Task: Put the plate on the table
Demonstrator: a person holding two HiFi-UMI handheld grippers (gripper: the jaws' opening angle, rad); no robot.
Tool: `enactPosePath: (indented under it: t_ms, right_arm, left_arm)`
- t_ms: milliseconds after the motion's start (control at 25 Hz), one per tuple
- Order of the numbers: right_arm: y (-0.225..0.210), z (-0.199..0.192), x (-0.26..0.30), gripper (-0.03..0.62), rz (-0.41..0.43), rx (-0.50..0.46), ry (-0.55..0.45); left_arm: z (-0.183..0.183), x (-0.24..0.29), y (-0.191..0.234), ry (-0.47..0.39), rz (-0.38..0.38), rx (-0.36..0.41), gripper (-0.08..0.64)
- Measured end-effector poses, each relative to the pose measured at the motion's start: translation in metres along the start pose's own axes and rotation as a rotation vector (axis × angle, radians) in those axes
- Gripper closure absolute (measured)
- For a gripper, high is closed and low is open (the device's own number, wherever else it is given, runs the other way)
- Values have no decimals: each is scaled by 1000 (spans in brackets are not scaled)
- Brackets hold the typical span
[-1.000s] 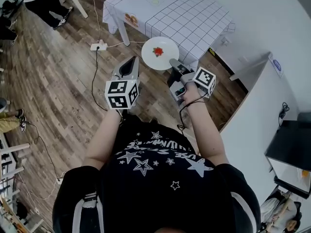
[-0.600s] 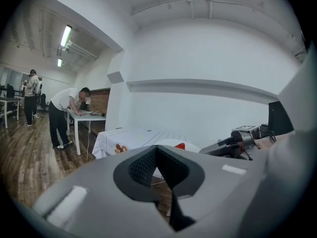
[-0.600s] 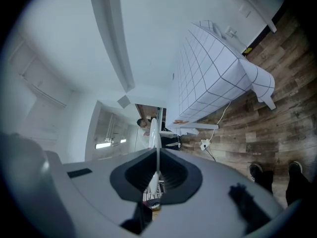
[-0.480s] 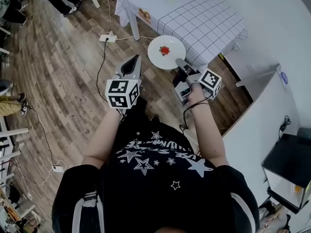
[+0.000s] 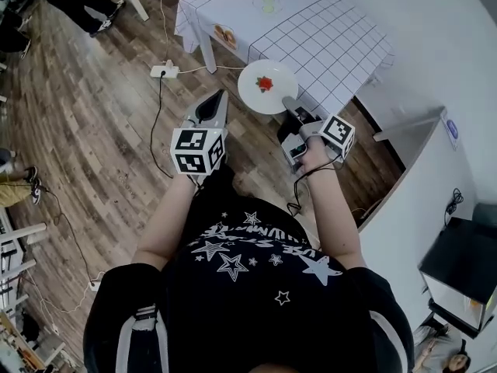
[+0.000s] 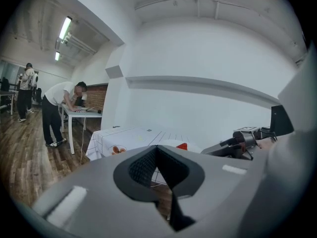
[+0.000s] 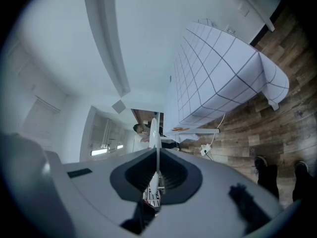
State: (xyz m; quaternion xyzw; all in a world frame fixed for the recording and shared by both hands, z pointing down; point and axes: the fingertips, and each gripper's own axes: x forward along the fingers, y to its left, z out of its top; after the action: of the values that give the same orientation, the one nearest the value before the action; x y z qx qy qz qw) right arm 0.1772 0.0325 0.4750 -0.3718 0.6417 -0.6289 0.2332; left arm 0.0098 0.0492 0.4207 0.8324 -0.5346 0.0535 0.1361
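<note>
A white plate [image 5: 267, 86] with a red piece on it hangs level in the air beside the near edge of the table [image 5: 326, 37], which wears a white checked cloth. My right gripper [image 5: 288, 103] is shut on the plate's near rim. In the right gripper view the plate [image 7: 154, 130] stands edge-on between the jaws of that gripper [image 7: 157, 155]. My left gripper [image 5: 217, 97] floats left of the plate, shut with nothing in it. From the left gripper view, the plate [image 6: 181, 146] and table [image 6: 124, 135] lie beyond its closed tips [image 6: 157, 150].
A power strip [image 5: 165, 71] and its cable lie on the wooden floor left of the table. A person [image 6: 57, 108] leans over another table at the far left. A small item [image 5: 268, 6] sits on the checked cloth. White furniture [image 5: 419, 162] stands at the right.
Both grippers and the plate have drifted slightly toward the table; the plate's far rim now reaches the cloth's edge. The grip on the plate is unchanged.
</note>
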Motion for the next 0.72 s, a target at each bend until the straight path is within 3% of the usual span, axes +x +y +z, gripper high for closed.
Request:
enactPosePath:
  t_ms: [80,240,440,720]
  right_arm:
    - [1,9,17,571,13,17,-17]
    - [2,29,47,571,-41,3,-34]
    - [2,26,77,571,-37,-2,-75]
    - [22,73,134,571,-70,28,-120]
  left_arm:
    - [5,16,13,7,-9,-1,552]
    - [18,53,41,9,-27,-12,552]
    - [14,63,76,4,-53,-16,552]
    - [55,132,112,40,-100,-11,552]
